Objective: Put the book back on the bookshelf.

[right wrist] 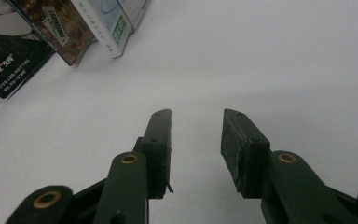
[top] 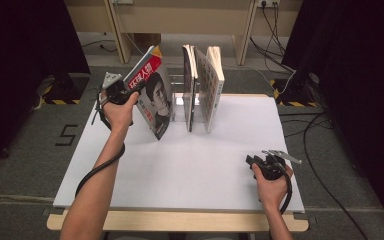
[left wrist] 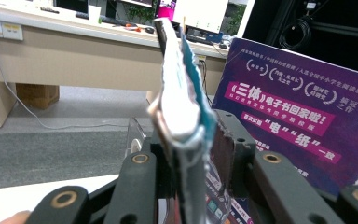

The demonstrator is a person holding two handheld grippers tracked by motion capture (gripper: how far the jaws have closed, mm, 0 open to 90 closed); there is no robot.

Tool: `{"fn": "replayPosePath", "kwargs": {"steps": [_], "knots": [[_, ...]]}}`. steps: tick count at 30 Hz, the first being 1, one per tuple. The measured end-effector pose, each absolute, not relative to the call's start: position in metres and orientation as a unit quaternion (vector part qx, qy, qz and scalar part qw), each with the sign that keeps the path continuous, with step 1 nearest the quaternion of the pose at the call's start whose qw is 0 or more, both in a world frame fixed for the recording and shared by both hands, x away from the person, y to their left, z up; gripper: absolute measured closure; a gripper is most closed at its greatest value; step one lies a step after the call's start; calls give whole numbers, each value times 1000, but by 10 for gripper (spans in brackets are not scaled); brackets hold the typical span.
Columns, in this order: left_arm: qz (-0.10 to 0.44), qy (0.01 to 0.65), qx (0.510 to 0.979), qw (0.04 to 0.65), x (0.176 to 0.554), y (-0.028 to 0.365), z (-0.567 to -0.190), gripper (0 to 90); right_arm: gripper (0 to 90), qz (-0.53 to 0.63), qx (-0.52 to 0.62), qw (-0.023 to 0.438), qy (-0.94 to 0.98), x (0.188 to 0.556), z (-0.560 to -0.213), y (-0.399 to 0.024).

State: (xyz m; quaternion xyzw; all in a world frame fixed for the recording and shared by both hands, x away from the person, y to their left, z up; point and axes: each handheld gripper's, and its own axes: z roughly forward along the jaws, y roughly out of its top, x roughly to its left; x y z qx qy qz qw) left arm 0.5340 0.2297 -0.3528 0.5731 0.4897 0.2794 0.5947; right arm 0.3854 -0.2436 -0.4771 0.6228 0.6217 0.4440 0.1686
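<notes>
A magazine (top: 154, 97) with a face on its cover stands tilted on the white table (top: 180, 170), left of the other books. My left gripper (top: 133, 90) is at its upper left edge. In the left gripper view the magazine's page edge (left wrist: 179, 102) runs up between the jaws of the left gripper (left wrist: 191, 154), which stand a little wider than it. My right gripper (top: 252, 161) lies low on the table at the front right. It is open, and the right gripper (right wrist: 196, 135) has nothing between its pads.
Two more books (top: 190, 85) (top: 213, 85) stand upright in a clear stand (top: 179, 102) at the table's back. A purple back cover (left wrist: 289, 116) rises close behind the left gripper. Desks and cables lie beyond the table.
</notes>
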Motion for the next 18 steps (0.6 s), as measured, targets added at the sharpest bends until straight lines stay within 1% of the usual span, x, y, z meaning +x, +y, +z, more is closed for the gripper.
{"fn": "replayPosePath", "kwargs": {"steps": [2,4,6,9,18], "knots": [[278,491,574,593,535,229,-352,707,634,443,623,169,622,385,-477,-244],[272,494,579,589,536,227,-352,731,633,442,625,167,621,386,-478,-244],[268,500,581,584,537,226,-350,784,632,441,629,162,619,386,-478,-244],[268,504,587,574,537,223,-349,830,632,440,625,165,623,386,-478,-245],[259,512,610,547,535,216,-341,859,631,437,627,163,624,386,-479,-245]]}}
